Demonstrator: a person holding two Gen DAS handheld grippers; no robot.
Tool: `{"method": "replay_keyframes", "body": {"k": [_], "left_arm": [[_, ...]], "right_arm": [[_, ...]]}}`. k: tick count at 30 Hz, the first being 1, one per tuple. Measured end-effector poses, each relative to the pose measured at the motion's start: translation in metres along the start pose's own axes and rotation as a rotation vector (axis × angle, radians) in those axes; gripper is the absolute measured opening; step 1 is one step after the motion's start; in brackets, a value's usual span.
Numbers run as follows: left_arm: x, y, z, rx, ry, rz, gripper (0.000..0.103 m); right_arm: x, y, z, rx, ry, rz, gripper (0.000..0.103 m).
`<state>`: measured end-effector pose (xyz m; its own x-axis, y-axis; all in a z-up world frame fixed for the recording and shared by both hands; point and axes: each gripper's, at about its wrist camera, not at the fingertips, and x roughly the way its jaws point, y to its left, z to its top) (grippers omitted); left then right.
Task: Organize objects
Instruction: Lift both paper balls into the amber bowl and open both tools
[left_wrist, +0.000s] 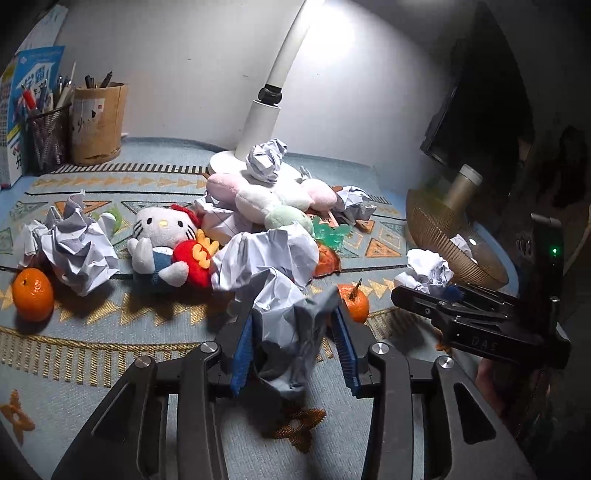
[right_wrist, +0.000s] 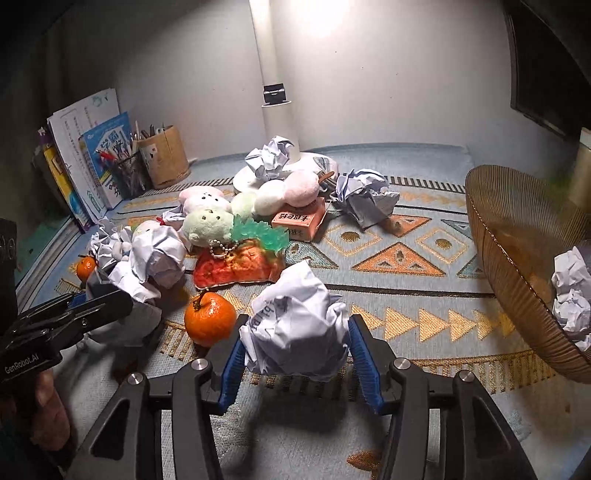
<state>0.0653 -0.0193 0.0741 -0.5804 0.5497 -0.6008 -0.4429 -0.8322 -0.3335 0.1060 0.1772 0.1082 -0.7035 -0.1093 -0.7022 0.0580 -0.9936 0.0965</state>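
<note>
Two pairs of tongs work a cluttered desk (right_wrist: 424, 192) under a white lamp (left_wrist: 258, 122), each clamped on a ball of crumpled paper. The left tongs (left_wrist: 295, 332) grip a crumpled paper wad (left_wrist: 280, 314) between blue pads, raised clear of the patterned mat and close to a small orange (left_wrist: 356, 301). The right tongs (right_wrist: 295, 339) pinch a second paper ball (right_wrist: 295, 328) squarely across its middle, beside the same fruit. At the desk's right edge an amber ribbed bowl (right_wrist: 517, 266) already holds crumpled sheets (right_wrist: 570, 295), which suggests it serves as the collection point for waste paper. More wads (left_wrist: 79, 247) lie scattered among plush toys (left_wrist: 162, 243), a second orange (left_wrist: 32, 299) and a squashed carrot toy (right_wrist: 236, 264). Pens stand sorted in a mesh cup (left_wrist: 48, 136) by the wall, with books behind.
</note>
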Motion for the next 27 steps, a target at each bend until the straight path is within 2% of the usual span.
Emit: {"method": "replay_keyframes", "body": {"k": [1,2,3,6,8,11,12,13,14,16,18,20,22,24,27], "left_arm": [[0.004,0.0,0.0,0.004,0.036,-0.009,0.047],[0.009,0.0,-0.001,0.005,0.077,-0.027,0.052],[0.013,0.0,-0.001,0.0,0.101,-0.019,0.054],[0.008,-0.001,-0.002,0.006,0.081,-0.007,0.055],[0.008,-0.001,-0.002,0.005,0.083,0.007,0.061],[0.009,0.003,-0.002,-0.011,0.085,0.003,0.061],[0.007,0.004,-0.002,-0.018,0.073,0.004,0.06],[0.006,0.004,-0.002,-0.02,0.067,0.011,0.054],[0.005,0.004,-0.003,-0.021,0.071,0.025,0.035],[0.001,0.005,-0.008,-0.04,0.077,0.035,0.035],[-0.017,0.001,-0.015,-0.042,0.053,0.014,0.035],[-0.041,-0.011,-0.02,-0.023,0.022,-0.039,0.035],[-0.057,-0.032,-0.01,0.019,-0.008,-0.082,0.035],[-0.058,-0.064,0.017,0.085,-0.046,-0.102,0.035],[-0.029,-0.12,0.066,0.151,-0.063,-0.16,0.035]], "right_arm": [[0.001,-0.001,0.0,0.002,0.006,0.001,0.056],[0.003,-0.001,0.001,0.005,0.018,-0.001,0.065],[0.006,-0.003,0.001,0.011,0.035,-0.002,0.067],[0.007,-0.005,0.001,0.018,0.043,0.038,0.067],[0.008,-0.006,0.001,0.024,0.047,0.038,0.067],[0.014,-0.008,0.002,0.043,0.084,0.076,0.067],[0.016,-0.01,0.002,0.05,0.089,0.087,0.067],[0.017,-0.011,0.003,0.057,0.093,0.096,0.065],[0.018,-0.01,0.003,0.058,0.1,0.111,0.049],[0.017,-0.008,0.002,0.05,0.098,0.11,0.047],[0.004,-0.005,0.001,0.036,0.039,0.079,0.046],[-0.02,-0.009,-0.006,0.045,-0.032,0.109,0.046],[-0.046,-0.023,-0.012,0.082,-0.057,0.086,0.046],[-0.085,-0.055,-0.005,0.139,-0.143,0.015,0.046],[-0.127,-0.118,0.022,0.283,-0.261,-0.164,0.047]]}}
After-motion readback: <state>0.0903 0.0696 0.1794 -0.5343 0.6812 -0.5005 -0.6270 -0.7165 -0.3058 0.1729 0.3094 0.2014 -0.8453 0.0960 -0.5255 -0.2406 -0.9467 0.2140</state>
